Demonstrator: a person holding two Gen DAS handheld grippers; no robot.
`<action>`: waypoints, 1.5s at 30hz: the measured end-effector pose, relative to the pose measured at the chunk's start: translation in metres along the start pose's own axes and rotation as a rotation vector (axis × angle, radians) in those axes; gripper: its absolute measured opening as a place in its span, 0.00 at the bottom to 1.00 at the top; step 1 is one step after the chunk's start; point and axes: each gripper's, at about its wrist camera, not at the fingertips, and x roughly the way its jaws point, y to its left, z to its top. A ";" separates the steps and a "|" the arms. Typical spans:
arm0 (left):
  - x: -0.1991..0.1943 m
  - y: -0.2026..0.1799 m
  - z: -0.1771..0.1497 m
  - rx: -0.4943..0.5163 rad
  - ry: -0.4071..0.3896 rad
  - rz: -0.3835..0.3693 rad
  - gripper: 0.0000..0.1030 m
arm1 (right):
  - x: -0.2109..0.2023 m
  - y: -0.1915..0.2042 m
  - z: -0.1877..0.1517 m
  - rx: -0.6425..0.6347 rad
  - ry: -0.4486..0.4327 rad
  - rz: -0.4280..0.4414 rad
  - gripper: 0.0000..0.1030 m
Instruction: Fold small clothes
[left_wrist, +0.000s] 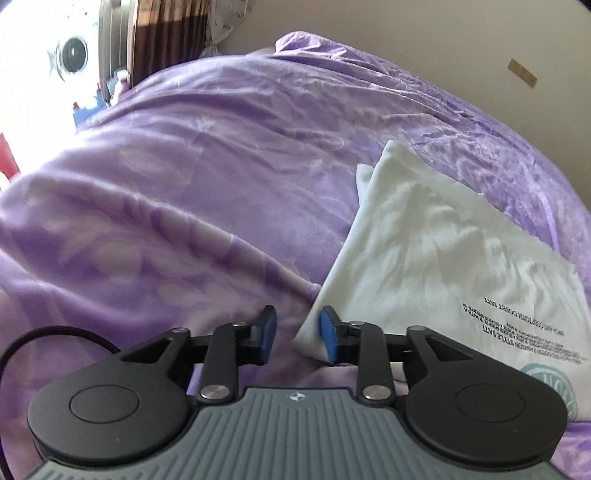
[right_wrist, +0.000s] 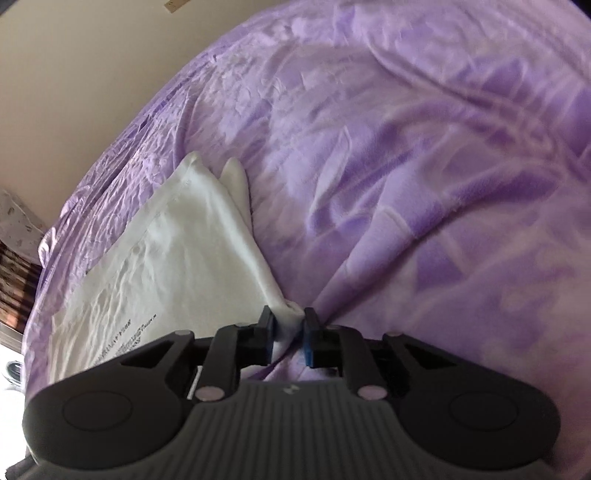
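Note:
A white garment (left_wrist: 443, 258) with black printed text and a teal round logo lies partly folded on a purple blanket (left_wrist: 184, 184). My left gripper (left_wrist: 298, 336) is open, and the garment's near left corner lies between its blue pads, touching the right pad (left_wrist: 328, 338). In the right wrist view the same garment (right_wrist: 166, 251) lies at the left. My right gripper (right_wrist: 289, 334) is shut on the garment's near right corner, which bunches between the pads.
The purple blanket (right_wrist: 406, 166) covers the bed in soft wrinkles. A beige wall (left_wrist: 443, 44) runs behind the bed. A brown curtain (left_wrist: 166, 33) and a bright window area are at the far left. A black cable (left_wrist: 55, 332) trails by my left gripper.

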 end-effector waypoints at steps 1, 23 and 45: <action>-0.004 -0.003 0.001 0.013 -0.011 0.014 0.36 | -0.004 0.002 -0.001 -0.016 -0.012 -0.015 0.10; 0.025 -0.130 0.048 0.401 -0.031 -0.138 0.44 | 0.029 0.055 0.077 -0.265 0.099 0.121 0.58; 0.079 -0.158 0.059 0.429 0.035 -0.172 0.44 | 0.102 0.044 0.123 -0.042 0.218 0.345 0.03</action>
